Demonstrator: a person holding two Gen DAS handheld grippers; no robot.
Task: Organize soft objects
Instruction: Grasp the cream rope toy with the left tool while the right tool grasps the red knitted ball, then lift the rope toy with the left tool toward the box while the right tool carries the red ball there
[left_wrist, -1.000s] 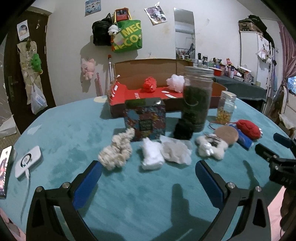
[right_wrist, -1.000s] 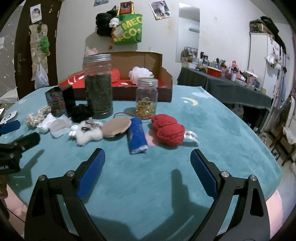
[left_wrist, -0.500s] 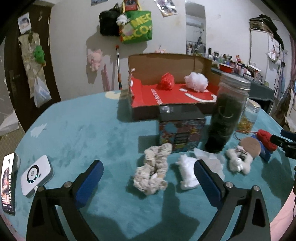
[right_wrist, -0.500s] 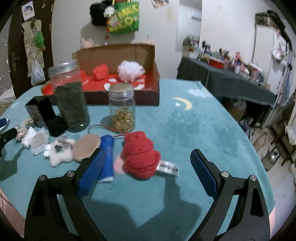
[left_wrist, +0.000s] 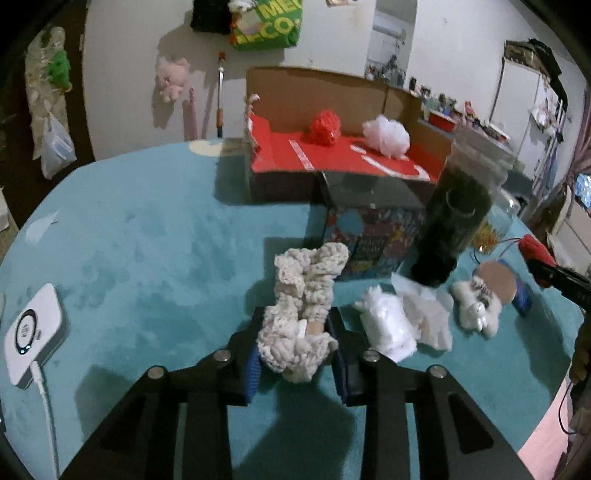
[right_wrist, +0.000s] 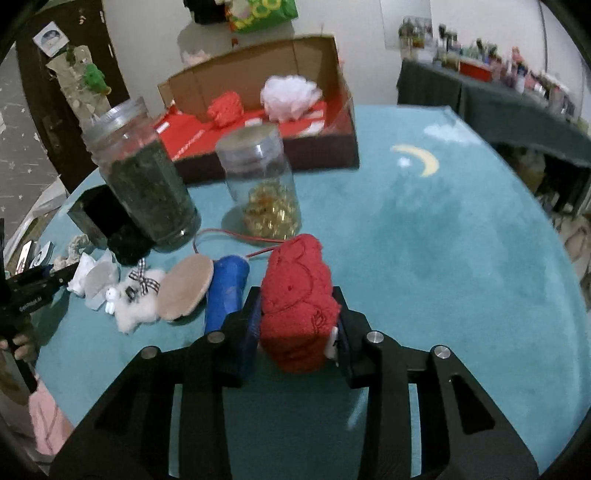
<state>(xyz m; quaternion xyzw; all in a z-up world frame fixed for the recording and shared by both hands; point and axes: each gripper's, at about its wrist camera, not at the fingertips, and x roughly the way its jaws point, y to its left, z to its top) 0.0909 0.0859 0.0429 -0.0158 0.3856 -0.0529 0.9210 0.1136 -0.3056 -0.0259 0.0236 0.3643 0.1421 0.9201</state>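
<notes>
Jaws pinch nubbly cream scrunchie (left_wrist: 301, 314); fuzzy red towel roll (right_wrist: 295, 306).

Two lidded jars (right_wrist: 142, 177) (right_wrist: 264, 184) stand close together — white charger (left_wrist: 32, 334) lies apart.

Place: a lived-in home room.
Evidence: teal plush tablecloth (left_wrist: 129, 240), green tote bag (left_wrist: 266, 26) and pink plush toy (left_wrist: 170, 78) hung on the wall, cluttered side table (right_wrist: 517, 96), white fridge (left_wrist: 524, 110).
</notes>
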